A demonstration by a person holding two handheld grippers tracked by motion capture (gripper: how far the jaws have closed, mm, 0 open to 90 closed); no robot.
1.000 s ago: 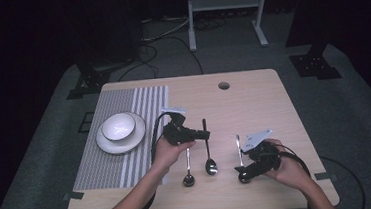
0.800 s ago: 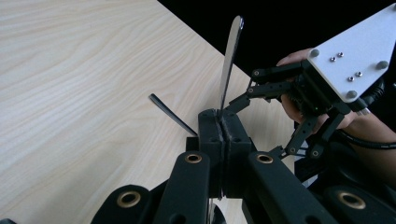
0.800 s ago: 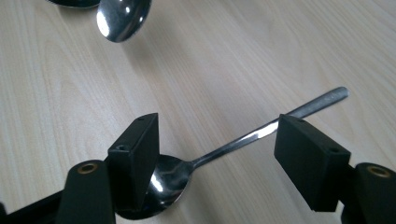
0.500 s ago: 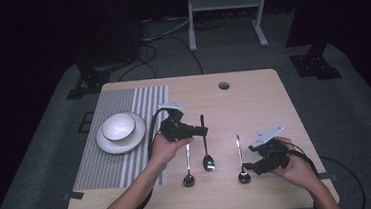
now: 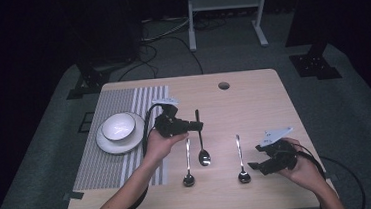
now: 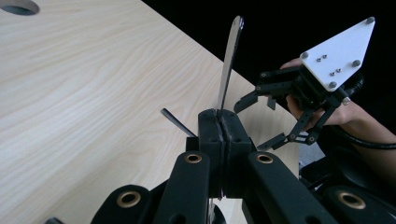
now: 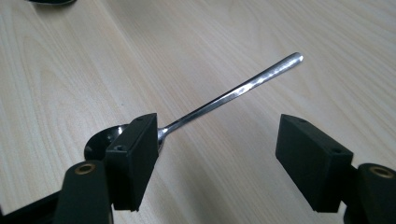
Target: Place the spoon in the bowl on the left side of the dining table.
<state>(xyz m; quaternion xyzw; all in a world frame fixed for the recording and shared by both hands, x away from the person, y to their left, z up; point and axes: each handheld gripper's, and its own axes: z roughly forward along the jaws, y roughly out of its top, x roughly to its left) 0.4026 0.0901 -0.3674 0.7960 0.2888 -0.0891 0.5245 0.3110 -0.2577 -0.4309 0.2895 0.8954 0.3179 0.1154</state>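
Steel pinched between black pads: the left gripper (image 5: 191, 126) is clamped on the handle of a spoon (image 5: 201, 142), its jaws pressed flat together in the left gripper view with the handle (image 6: 229, 65) rising out of the seam. The grip sits toward the handle end, a hold that leaves the bowl free to swing or be set down. In the high view that spoon lies near the table's centre, handle toward 12 o'clock and bowl toward 6; whether the bowl touches the wood cannot be told.

At about 4 o'clock from it, the right gripper (image 5: 260, 165) stands with jaws wide apart — in the right gripper view a third spoon (image 7: 224, 100) lies flat on the table between the pads, its bowl partly behind the left pad, gripped by neither. The open jaws look like a hand standing off just beside the piece.

Between the two grippers the cutlery forms a rough row: a second spoon (image 5: 187, 164) just left of the held one, the third spoon (image 5: 241, 160) to the right, all with bowls toward the person. The parallel spacing suggests a place setting being laid out.

Farther out at 9 o'clock, a white bowl (image 5: 118, 126) sits on a plate (image 5: 107, 145) on a striped placemat (image 5: 98, 166), well apart from the spoons on the pale wooden table (image 5: 253, 104).
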